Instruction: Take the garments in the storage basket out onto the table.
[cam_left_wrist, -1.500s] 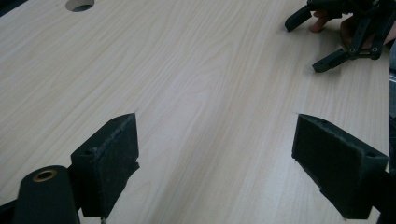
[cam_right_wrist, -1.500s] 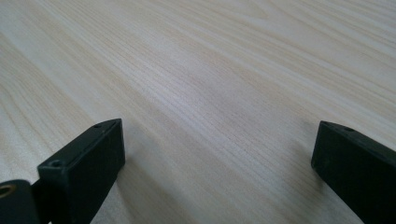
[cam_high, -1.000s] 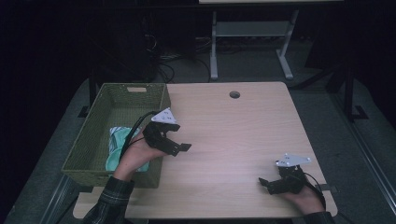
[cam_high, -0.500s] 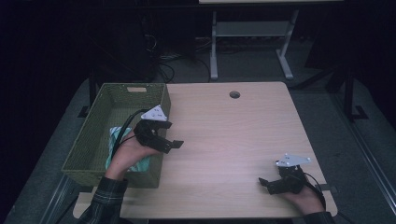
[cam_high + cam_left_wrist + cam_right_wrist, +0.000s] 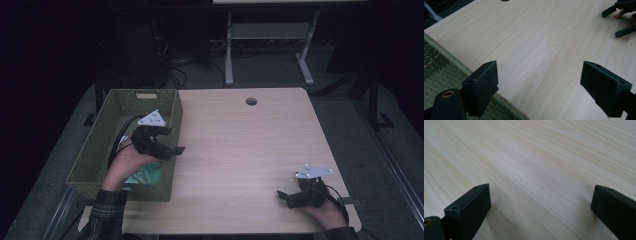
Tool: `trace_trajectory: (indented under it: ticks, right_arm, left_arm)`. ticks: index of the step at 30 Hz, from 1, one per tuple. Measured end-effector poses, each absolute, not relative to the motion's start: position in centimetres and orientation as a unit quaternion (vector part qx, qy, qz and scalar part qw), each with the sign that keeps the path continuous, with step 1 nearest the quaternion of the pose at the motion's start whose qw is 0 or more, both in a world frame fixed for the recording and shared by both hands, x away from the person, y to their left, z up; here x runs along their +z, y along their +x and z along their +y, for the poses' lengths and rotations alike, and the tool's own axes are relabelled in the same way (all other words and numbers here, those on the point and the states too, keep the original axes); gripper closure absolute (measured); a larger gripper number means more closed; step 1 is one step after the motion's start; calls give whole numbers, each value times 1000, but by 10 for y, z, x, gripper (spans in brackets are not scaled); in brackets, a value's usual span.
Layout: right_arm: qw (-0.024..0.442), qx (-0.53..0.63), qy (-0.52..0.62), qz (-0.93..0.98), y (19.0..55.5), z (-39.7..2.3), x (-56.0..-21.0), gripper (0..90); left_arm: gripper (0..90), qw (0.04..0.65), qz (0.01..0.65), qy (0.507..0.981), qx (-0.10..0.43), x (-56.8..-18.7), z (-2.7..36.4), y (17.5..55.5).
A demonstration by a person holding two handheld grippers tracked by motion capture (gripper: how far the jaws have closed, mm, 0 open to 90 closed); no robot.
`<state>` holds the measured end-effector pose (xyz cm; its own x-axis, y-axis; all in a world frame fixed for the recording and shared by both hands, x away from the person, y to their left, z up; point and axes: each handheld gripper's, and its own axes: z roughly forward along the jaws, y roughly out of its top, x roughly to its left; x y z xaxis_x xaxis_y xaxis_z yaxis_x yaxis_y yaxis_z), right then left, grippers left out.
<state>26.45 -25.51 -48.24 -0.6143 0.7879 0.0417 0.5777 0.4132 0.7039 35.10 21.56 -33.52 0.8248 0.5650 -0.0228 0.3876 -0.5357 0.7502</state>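
High view: one green basket (image 5: 100,150), two grippers; left gripper (image 5: 172,150) fingers spread, empty; right gripper (image 5: 284,196) likewise.

Basket and table around my jaws

My left gripper (image 5: 170,148) hangs over the basket's (image 5: 172,120) right rim; my right gripper (image 5: 286,196) sits far across on the table (image 5: 240,145).

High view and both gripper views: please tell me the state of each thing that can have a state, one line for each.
Left tool: open, holding nothing, over the basket's right wall.
Right tool: open, holding nothing, low over the table near its front edge.
Green basket: upright, on the table's left side, a cloth inside.
Light green cloth: lying crumpled in the basket, partly hidden by the left hand.
Table: bare wood between the two tools.
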Motion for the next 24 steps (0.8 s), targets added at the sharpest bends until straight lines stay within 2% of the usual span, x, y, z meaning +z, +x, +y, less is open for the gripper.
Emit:
trace_trajectory:
  ticks: [24]
  right_arm:
    - [151,351,412,827,265,-255,-482,22]
  left_arm:
    - [141,388,314,856,135,-333,262,351]
